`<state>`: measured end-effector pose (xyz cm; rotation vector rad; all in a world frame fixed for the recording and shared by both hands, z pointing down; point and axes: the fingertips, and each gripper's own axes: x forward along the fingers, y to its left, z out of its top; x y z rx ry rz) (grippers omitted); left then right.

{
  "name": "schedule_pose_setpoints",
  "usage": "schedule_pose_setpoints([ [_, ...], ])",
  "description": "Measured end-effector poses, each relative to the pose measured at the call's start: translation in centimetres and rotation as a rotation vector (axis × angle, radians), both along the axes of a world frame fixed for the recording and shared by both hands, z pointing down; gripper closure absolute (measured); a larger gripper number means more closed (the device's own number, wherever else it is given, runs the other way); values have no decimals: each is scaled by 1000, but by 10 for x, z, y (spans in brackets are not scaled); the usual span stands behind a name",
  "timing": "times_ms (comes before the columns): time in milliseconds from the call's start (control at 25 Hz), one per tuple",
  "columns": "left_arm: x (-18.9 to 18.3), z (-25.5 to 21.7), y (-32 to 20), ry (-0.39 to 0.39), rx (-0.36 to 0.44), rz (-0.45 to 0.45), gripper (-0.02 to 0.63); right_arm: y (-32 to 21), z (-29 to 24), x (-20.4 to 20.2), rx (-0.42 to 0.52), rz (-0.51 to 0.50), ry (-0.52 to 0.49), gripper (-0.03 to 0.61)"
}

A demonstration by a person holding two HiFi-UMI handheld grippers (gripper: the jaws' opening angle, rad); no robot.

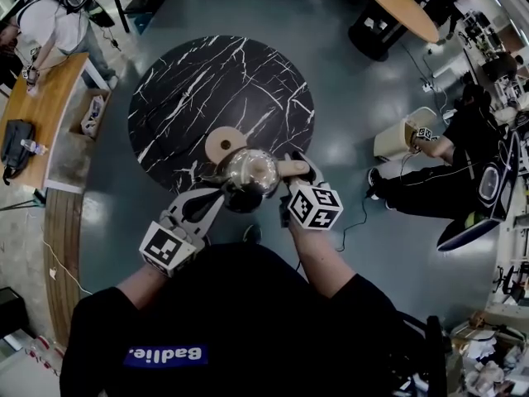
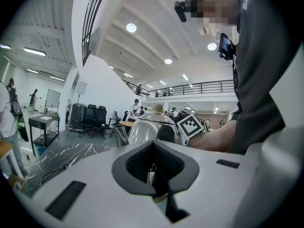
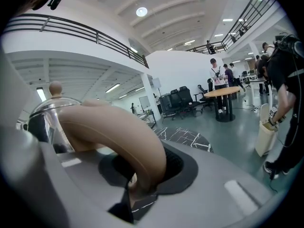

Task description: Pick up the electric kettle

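The electric kettle (image 1: 248,172), steel with a glass lid and a beige knob, hangs over the near edge of the round black marble table (image 1: 190,89). Its round wooden base (image 1: 223,144) lies apart on the table just behind it. My right gripper (image 1: 291,172) is shut on the kettle's beige handle (image 3: 118,137), which arches between the jaws of the right gripper (image 3: 140,186). My left gripper (image 1: 220,192) sits at the kettle's near left side, jaws together with nothing in them. From the left gripper (image 2: 152,175) I see the kettle (image 2: 142,129) just ahead.
A person sits on the floor at the right (image 1: 446,172) beside a pale bin (image 1: 395,137). A wooden bench (image 1: 41,114) with a bag stands at the left, with another person (image 1: 50,23) by it. A round wooden table (image 1: 401,2) stands far right.
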<state>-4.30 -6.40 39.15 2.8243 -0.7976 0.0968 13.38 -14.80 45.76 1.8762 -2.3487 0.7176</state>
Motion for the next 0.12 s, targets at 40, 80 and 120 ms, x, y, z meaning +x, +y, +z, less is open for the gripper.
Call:
schedule_pose_setpoints([
  [40, 0, 1, -1, 1, 6, -2, 607, 0, 0, 0, 0, -1, 0, 499],
  [80, 0, 2, -1, 3, 10, -3, 607, -1, 0, -1, 0, -2, 0, 499],
  [120, 0, 2, -2, 6, 13, -3, 607, -1, 1, -1, -1, -3, 0, 499],
])
